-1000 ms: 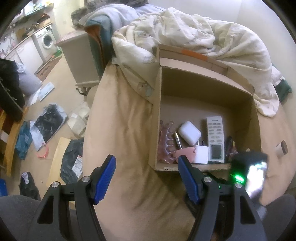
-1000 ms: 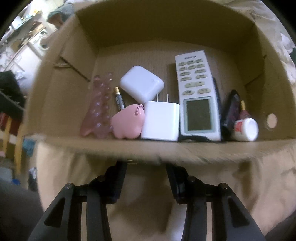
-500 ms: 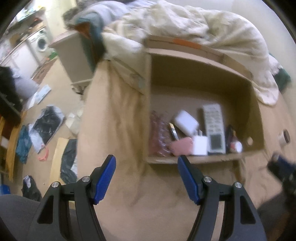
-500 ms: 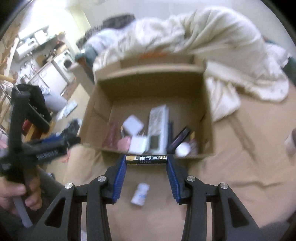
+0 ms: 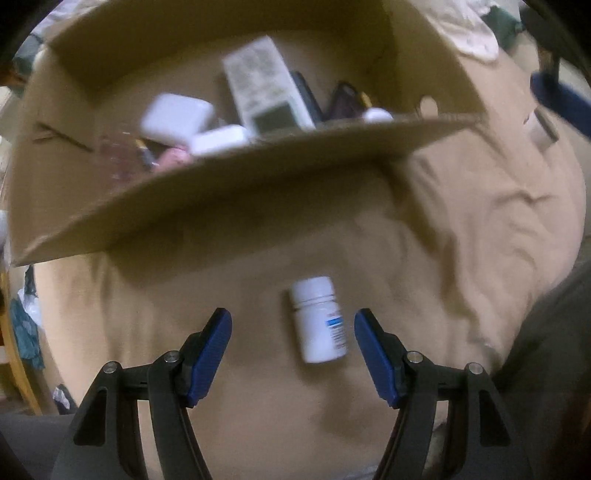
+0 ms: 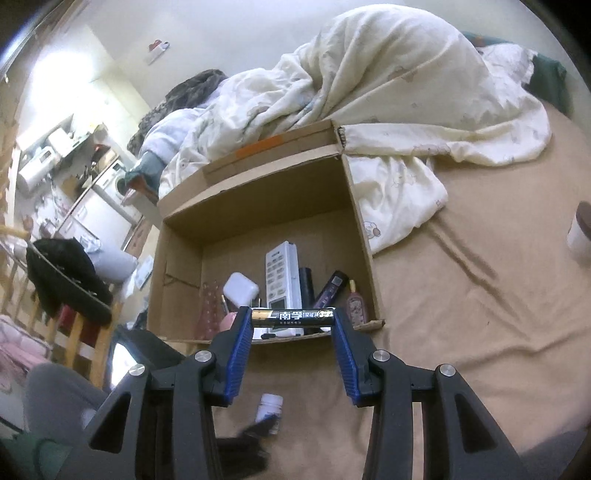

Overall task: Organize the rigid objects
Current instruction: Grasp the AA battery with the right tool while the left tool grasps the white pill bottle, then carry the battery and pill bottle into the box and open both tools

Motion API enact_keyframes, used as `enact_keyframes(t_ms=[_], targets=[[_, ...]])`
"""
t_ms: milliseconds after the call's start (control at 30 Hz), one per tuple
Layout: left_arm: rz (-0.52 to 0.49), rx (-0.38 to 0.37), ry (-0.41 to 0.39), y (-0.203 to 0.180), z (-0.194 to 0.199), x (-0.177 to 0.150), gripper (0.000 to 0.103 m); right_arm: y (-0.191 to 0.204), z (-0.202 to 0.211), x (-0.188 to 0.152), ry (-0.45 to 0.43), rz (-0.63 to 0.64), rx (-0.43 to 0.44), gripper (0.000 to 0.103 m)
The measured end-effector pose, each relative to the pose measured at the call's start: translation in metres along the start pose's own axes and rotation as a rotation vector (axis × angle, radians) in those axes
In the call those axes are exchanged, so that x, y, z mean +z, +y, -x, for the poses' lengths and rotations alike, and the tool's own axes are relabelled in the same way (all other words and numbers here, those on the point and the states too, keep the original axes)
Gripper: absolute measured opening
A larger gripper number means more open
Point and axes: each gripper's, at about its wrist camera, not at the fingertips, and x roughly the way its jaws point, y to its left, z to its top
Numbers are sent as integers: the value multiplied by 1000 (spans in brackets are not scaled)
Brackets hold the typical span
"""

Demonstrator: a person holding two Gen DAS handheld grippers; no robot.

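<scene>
My right gripper [image 6: 293, 320] has lifted back from the cardboard box [image 6: 360, 236], clamped on a battery [image 6: 293, 318] end to end. My left gripper [image 5: 293, 334], open, has dropped over the white pill bottle [image 5: 319, 319] on the bed just before the box: next pick.

A rumpled cream duvet [image 6: 399, 92] — washing machine [image 6: 120, 181] beyond (left) — on tan sheet [image 6: 461, 302].

A cluttered bedroom opening onto a bright kitchen corner.
A tan sheet [image 6: 461, 314] covers the bed, with a cream duvet [image 6: 388, 103] heaped at its far end against a pale wall [image 6: 221, 33]; left of the bed stand a washer [image 6: 120, 181] and a chair [image 6: 70, 295] draped with dark clothes.
</scene>
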Motion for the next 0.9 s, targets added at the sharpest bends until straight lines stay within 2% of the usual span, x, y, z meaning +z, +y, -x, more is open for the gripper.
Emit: enact_keyframes(t_ms=[33, 67, 167, 233, 333, 467, 633, 733, 900], targets=[[1, -2, 7, -2, -4, 1, 66, -2, 0, 0, 2, -6, 5, 45], [1, -2, 11, -4, -6, 1, 60, -3, 0, 1, 4, -11, 9, 45], [1, 15, 29, -4, -15, 3, 34, -3, 0, 2, 4, -13, 19, 45], [7, 10, 26, -2, -16, 3, 24, -2, -1, 1, 7, -7, 23, 45], [19, 12, 24, 3, -15, 3, 24, 0, -3, 2, 12, -1, 29, 45], [24, 57, 18, 11, -11, 2, 24, 0, -5, 2, 16, 0, 32, 45], [58, 79, -10, 27, 9, -5, 24, 0, -4, 1, 20, 1, 26, 45], [58, 83, -74, 38, 38, -13, 24, -1, -4, 1, 21, -3, 21, 45], [72, 86, -212, 59, 95, -8, 24, 0, -4, 2, 18, 3, 20, 45]])
